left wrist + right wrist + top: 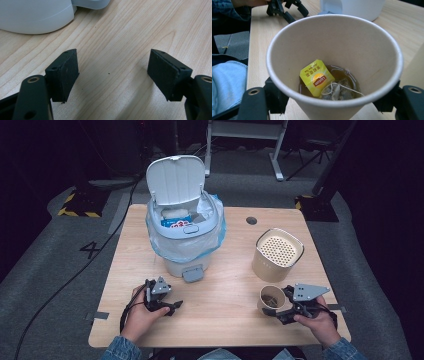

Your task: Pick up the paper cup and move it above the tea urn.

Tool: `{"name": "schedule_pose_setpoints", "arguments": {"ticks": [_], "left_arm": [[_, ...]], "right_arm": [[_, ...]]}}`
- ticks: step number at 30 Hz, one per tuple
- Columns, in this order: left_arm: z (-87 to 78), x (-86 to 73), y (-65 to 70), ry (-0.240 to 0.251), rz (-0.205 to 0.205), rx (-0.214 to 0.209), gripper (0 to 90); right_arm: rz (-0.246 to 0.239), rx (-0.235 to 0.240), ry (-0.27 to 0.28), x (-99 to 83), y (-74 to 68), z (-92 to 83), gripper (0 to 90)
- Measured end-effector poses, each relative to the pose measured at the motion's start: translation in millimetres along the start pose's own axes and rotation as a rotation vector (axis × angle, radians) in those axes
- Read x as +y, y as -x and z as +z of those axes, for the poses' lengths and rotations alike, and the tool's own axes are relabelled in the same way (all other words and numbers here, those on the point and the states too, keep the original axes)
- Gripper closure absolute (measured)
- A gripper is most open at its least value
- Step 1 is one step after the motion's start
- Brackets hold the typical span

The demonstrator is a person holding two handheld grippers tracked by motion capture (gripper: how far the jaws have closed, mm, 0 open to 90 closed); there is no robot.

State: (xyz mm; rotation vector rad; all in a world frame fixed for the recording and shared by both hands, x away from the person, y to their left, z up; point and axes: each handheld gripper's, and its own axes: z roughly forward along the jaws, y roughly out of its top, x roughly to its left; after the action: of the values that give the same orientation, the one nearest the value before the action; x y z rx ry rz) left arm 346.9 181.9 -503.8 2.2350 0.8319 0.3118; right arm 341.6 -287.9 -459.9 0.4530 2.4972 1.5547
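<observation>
A person's right gripper (pixel 278 308) closes its fingers (pixel 274 96) around a paper cup (pixel 271 298) at the table's (pixel 225 290) five o'clock edge, the cup gripped low on its wall, likely so it stays upright. Inside lie a used tea bag (pixel 337 91), its yellow tag (pixel 317 78) and a shallow pool of tea. The left gripper (pixel 167 306), at seven o'clock, rests with fingers (pixel 65 72) spread wide and nothing between them, apparently waiting. At twelve o'clock stands a white bin (pixel 184 227) with a blue liner, its lid (pixel 176 179) tipped up, seemingly ready to take the cup's contents. A beige canister (pixel 277 254) with a perforated top sits at three o'clock. The table is pale wood; grey carpet and a dark room lie beyond.
</observation>
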Motion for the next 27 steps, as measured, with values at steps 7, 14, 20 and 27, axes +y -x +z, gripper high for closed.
{"name": "schedule_pose_setpoints", "arguments": {"ticks": [7, 14, 20, 27], "left_arm": [[0.2, 0.1, -0.5, 0.002, -0.003, -0.002, 25.2], [0.9, 1.0, -3.5, 0.002, 0.004, -0.005, 25.2], [1.1, 1.3, -4.2, 0.002, 0.002, -0.003, 25.2], [1.2, 1.3, -4.1, 0.002, 0.002, -0.003, 25.2]], "right_arm": [[0.002, 0.002, -0.002, 20.2, 12.2, -16.3, 29.5], [-0.013, -0.015, 0.000, 43.2, 20.2, -28.8, 29.5], [-0.006, -0.060, 0.013, 63.0, 28.4, -37.4, 29.5], [-0.006, -0.099, 0.015, 85.5, 40.2, -45.9, 29.6]]}}
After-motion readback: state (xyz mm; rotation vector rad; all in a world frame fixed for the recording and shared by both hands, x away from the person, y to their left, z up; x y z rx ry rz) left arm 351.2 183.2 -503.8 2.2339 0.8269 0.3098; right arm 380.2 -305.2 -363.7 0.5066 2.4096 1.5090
